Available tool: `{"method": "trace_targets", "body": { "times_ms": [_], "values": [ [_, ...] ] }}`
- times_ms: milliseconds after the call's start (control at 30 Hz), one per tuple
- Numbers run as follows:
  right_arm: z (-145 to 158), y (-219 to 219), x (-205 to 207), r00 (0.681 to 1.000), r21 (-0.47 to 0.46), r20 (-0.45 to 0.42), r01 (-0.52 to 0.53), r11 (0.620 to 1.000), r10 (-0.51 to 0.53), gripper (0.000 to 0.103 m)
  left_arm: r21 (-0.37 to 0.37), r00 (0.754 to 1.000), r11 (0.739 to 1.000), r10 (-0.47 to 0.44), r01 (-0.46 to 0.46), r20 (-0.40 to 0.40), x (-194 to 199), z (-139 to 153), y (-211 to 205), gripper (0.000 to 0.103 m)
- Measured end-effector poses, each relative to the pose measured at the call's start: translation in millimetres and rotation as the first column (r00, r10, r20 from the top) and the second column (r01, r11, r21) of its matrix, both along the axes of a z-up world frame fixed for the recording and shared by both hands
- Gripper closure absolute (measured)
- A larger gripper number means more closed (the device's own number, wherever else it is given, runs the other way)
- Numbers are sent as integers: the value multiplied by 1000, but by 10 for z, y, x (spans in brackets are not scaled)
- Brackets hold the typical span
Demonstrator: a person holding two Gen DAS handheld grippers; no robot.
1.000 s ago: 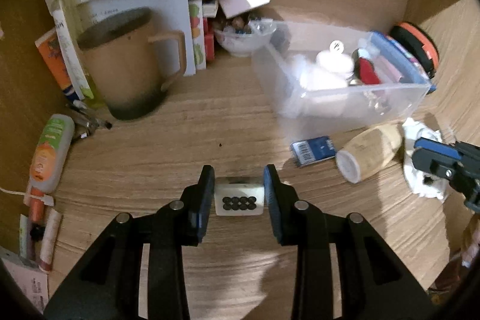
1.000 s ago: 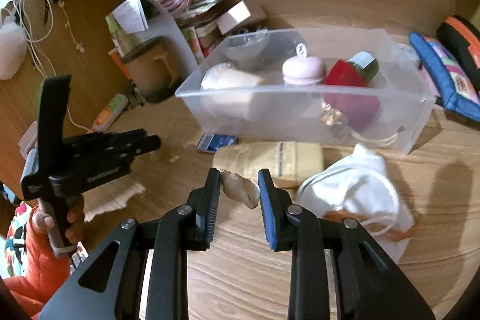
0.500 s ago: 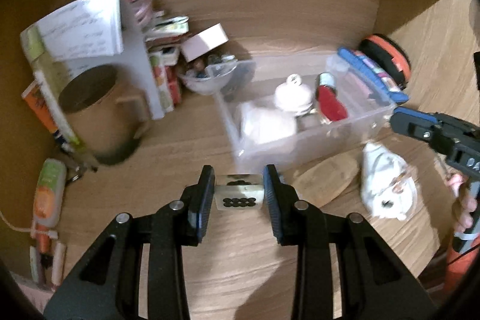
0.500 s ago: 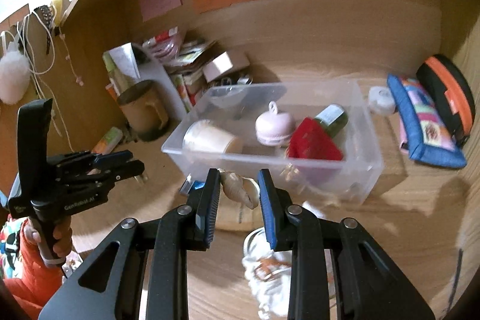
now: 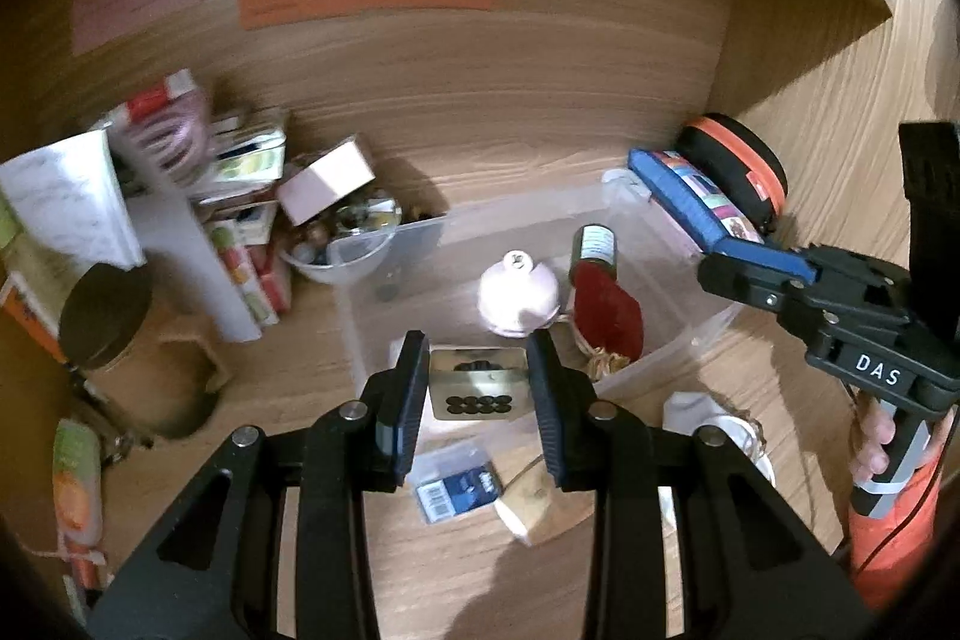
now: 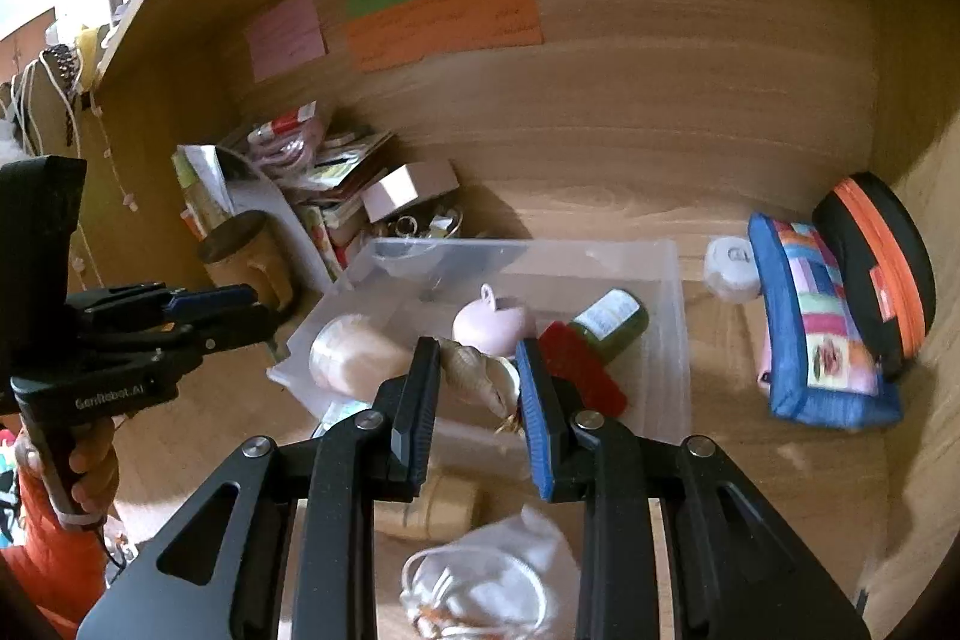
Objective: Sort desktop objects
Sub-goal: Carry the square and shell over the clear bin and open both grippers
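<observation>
My left gripper (image 5: 478,391) is shut on a small cream square box with a row of black dots (image 5: 477,385) and holds it above the near edge of the clear plastic bin (image 5: 660,340). My right gripper (image 6: 477,388) is shut on a beige spiral seashell (image 6: 474,376) and holds it over the same bin (image 6: 672,292). The bin holds a pink macaron-shaped case (image 6: 492,322), a red item (image 6: 585,370), a green bottle (image 6: 612,322) and a pale roll (image 6: 354,355). The right gripper also shows at the right of the left wrist view (image 5: 756,274).
On the wooden desk lie a blue card packet (image 5: 459,487), a wooden cylinder (image 6: 432,511) and a white pouch (image 6: 498,574). A brown mug (image 5: 132,352), stacked boxes and papers (image 5: 228,196) stand left. A blue pencil case (image 6: 816,316) and an orange-black case (image 6: 882,268) stand right.
Both grippers have risen and moved forward with their objects, from near the desk surface to above the clear bin.
</observation>
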State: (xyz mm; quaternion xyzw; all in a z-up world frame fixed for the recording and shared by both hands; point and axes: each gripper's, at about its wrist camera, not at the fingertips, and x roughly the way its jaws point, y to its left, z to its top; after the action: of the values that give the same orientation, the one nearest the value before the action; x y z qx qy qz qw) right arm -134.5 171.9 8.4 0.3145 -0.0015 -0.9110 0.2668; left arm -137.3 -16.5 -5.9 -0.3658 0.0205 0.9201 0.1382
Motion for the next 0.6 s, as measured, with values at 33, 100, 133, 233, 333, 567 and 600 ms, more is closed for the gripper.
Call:
{"method": "trace_targets", "body": {
  "times_ms": [33, 100, 133, 233, 333, 567, 600],
  "values": [
    [4, 2, -28, 1000, 2, -3, 1, 1000, -1, 80, -3, 1000, 1000, -5, 6, 4, -30, -12, 35, 70],
    [10, 5, -97, 1000, 7, -5, 1, 1000, -1, 80, -9, 1000, 1000, -24, 24, 11, -90, -49, 118, 70],
    [9, 7, -128, 1000, 10, -5, 0, 1000, 0, 80, -15, 999, 999, -29, 29, 15, -128, -70, 168, 70],
    [-1, 5, -247, 1000, 30, -3, 2, 1000, -2, 80, -22, 998, 998, -53, 53, 23, -197, -120, 269, 70],
    [-39, -4, -345, 1000, 54, 3, 2, 999, -2, 80, -31, 997, 997, -73, 74, 31, -265, -172, 375, 70],
    [-294, 36, -553, 997, 71, 71, -4, 997, -1, 80, -30, 992, 994, -106, 108, 67, -429, -333, 535, 70],
    [-324, 38, -567, 997, 74, 78, -4, 997, -2, 80, -31, 991, 993, -109, 111, 72, -449, -358, 549, 70]
  ]
}}
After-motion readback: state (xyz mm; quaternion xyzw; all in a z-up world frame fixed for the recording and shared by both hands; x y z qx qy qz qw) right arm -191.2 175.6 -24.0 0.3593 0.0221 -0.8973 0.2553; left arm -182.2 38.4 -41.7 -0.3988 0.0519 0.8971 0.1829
